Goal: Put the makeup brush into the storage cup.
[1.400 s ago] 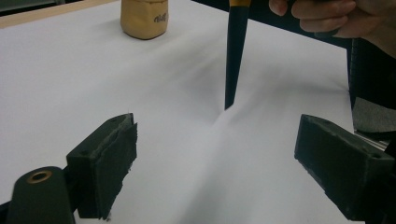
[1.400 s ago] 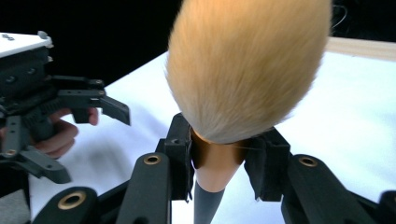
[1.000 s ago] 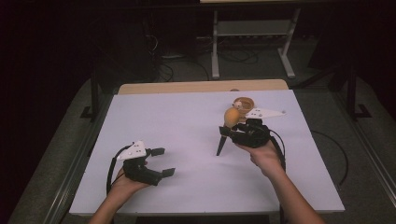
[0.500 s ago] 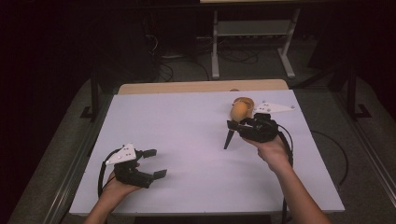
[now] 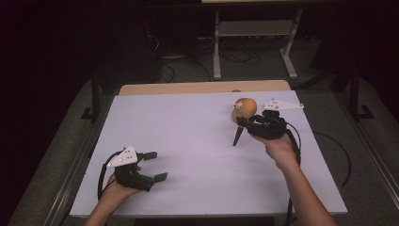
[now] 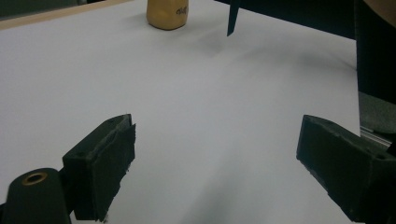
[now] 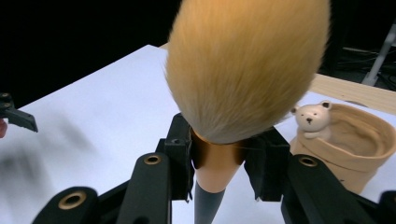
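We note the right gripper point(image 5: 245, 123) raised above the far right part of the white table point(image 5: 188, 141), its jaws clamped on a makeup brush point(image 7: 233, 84). In the right gripper view the pads press on the copper-coloured ferrule from both sides; the tan bristle head fans out above them and the dark tapered handle runs down below. From the high view the brush point(image 5: 243, 113) stands tilted, bristles up and away from the person, and the black handle tip slants down toward the table. We cannot tell whether that tip touches the surface.

Just beyond the brush sits a tan ceramic pot point(image 7: 345, 140) with a small bear figure point(image 7: 312, 120) perched on its rim. The bristles hover beside the pot's rim, not inside it.

The left gripper point(image 5: 154, 165) lies low near the front left of the table, held in the left hand point(image 5: 117, 190). Its jaws stand wide apart with nothing between them, and bare table shows in the gap in the left gripper view.
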The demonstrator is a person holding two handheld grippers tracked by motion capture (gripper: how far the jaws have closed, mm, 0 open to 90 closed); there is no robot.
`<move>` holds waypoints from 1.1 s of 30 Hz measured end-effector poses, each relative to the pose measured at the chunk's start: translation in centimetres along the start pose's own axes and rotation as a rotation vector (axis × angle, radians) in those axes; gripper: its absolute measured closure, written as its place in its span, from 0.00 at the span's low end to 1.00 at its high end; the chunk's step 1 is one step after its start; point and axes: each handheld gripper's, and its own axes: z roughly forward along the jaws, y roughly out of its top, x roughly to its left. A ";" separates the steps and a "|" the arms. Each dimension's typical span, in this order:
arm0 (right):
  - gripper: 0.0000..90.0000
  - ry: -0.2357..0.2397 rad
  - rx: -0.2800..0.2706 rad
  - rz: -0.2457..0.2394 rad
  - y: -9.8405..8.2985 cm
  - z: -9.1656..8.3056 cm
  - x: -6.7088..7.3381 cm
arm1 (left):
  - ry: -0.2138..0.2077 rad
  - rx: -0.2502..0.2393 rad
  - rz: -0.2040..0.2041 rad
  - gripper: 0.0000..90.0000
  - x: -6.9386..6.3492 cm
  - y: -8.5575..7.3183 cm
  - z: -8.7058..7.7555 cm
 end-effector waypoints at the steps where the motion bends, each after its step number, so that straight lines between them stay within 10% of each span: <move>1: 0.71 -0.003 0.000 0.002 0.0 0.0 -0.1 | 0.001 0.001 0.001 0.12 0.0 0.0 0.0; 33: 0.71 -0.176 -0.026 0.009 0.8 -1.3 -3.8 | -0.002 -0.019 -0.008 0.14 0.1 0.1 -0.1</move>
